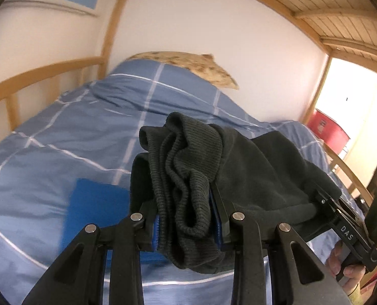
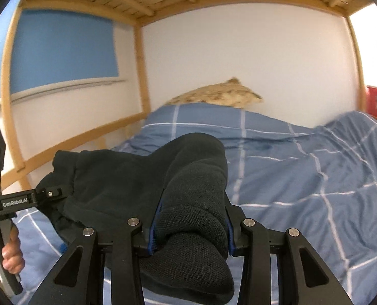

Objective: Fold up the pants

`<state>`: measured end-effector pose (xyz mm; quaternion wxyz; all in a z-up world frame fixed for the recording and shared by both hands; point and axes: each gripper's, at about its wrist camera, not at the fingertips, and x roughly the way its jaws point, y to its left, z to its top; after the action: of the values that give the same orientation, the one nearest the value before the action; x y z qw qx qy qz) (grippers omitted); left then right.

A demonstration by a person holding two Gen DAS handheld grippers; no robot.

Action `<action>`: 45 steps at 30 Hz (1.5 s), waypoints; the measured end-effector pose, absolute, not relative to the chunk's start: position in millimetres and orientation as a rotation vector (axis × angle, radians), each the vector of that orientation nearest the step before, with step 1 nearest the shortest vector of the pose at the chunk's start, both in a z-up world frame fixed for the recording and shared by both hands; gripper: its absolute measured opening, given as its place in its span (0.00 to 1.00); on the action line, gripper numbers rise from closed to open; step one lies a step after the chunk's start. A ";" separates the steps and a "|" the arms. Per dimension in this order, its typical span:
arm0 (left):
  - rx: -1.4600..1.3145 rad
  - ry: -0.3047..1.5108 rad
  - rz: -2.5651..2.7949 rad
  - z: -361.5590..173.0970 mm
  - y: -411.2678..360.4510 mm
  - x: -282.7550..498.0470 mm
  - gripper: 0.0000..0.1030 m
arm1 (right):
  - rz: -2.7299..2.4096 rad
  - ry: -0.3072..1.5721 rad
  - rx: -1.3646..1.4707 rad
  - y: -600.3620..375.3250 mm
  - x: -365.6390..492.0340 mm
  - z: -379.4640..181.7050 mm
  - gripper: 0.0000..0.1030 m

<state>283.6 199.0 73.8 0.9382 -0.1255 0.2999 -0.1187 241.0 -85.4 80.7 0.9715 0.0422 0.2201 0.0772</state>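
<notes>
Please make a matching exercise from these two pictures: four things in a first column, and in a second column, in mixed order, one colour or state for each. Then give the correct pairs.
Column 1
1. pants
2. duvet cover
3. pillow
4. left gripper

Column 2
A. beige with brown pattern, at the far end of the bed
B. dark, held up above the bed between two grippers
C. shut on ribbed dark fabric
D. blue with white lines

Right pairs: 1-B, 2-D, 3-A, 4-C
</notes>
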 end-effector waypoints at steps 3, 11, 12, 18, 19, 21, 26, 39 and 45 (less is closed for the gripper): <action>-0.260 0.621 -0.205 66.3 234.5 289.0 0.30 | 0.195 0.455 0.060 -48.9 254.2 74.5 0.39; -0.293 0.649 -0.172 30.3 305.2 314.5 0.30 | 0.227 0.493 0.051 15.2 293.9 40.2 0.39; -0.298 0.657 -0.170 23.6 310.9 320.7 0.30 | 0.221 0.500 0.054 20.8 296.5 35.4 0.39; -0.307 0.737 -0.162 -19.6 328.9 340.3 0.30 | 0.208 0.565 0.041 40.2 313.2 -5.4 0.39; -0.314 0.755 -0.162 -26.8 331.0 342.1 0.30 | 0.204 0.579 0.033 43.3 314.7 -12.3 0.39; -0.315 0.782 -0.155 -36.6 333.7 341.6 0.32 | 0.191 0.608 0.014 47.2 313.7 -26.5 0.39; -0.244 0.803 -0.039 -35.7 332.7 323.8 0.46 | 0.134 0.647 0.009 44.6 299.2 -38.2 0.57; -0.047 0.833 0.215 -13.4 330.6 291.4 0.62 | 0.044 0.670 -0.063 42.7 277.0 -16.7 0.78; 0.043 0.721 0.208 25.8 297.5 241.9 0.76 | 0.060 0.626 -0.058 18.9 247.5 13.4 0.85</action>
<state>241.9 297.5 25.8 0.9302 0.0210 0.3521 0.1018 247.5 18.9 13.4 0.9506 -0.0288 0.3076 0.0294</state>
